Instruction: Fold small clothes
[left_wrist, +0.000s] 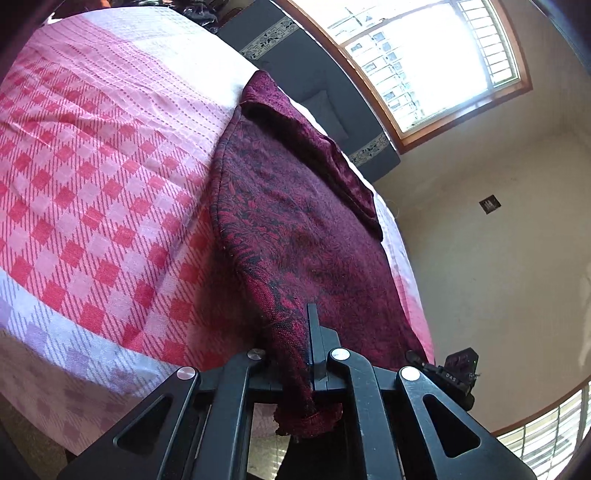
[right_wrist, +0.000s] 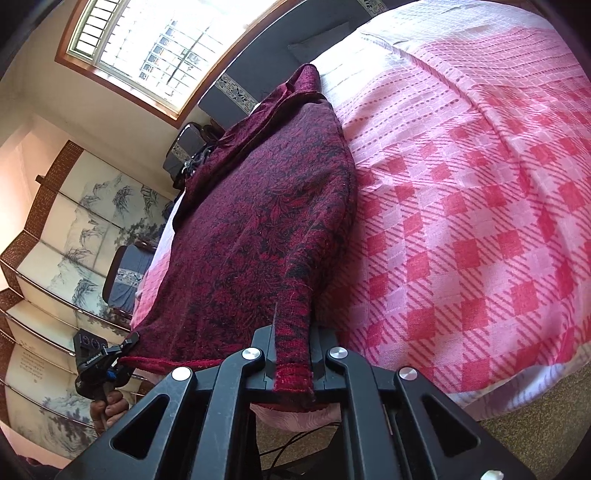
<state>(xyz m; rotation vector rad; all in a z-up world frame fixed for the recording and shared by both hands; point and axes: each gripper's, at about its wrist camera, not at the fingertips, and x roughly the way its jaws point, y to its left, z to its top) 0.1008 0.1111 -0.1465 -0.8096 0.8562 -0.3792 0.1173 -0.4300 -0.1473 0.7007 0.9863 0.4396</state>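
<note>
Mid-fold, by the look of it. Left tool (left_wrist: 295, 332) clamped on one near corner of the maroon sweater (left_wrist: 295, 229), right tool (right_wrist: 293, 332) pinched tight on the other. Rest of it lay along the edge of the bed (left_wrist: 92, 166) on the pink checked cover. Probably next: lift both corners together, carry toward the collar, keep the hem level.
</note>
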